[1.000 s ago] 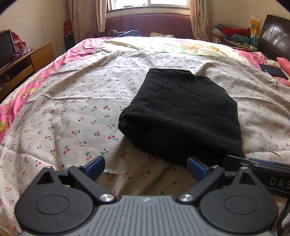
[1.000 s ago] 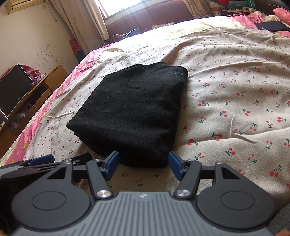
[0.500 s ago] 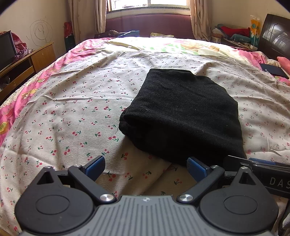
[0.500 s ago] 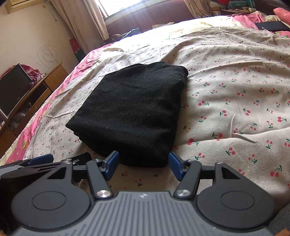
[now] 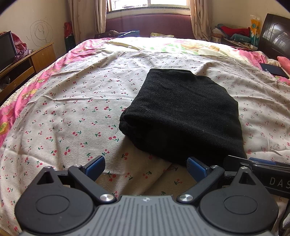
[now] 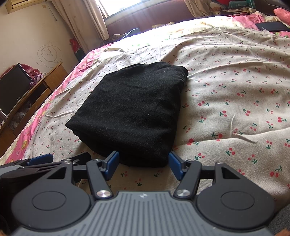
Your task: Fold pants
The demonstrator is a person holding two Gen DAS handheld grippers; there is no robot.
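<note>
Only the left view showed the headboard (image 5: 275, 34). Both the left gripper (image 5: 145, 168) and right gripper (image 6: 144, 166) stood wide open, empty, near the folded pants (image 5: 183, 114) on the bed (image 5: 72, 101).

Folded pants (image 5: 183, 116) lie on the bed sheet (image 5: 76, 109), near its front edge. Left gripper (image 5: 145, 168) and right gripper (image 6: 144, 164) sit side by side just before the pants' near edge, jaws spread, touching nothing. A cabinet (image 5: 27, 65) stands left of the bed; a window (image 5: 148, 3) lies behind.
</note>
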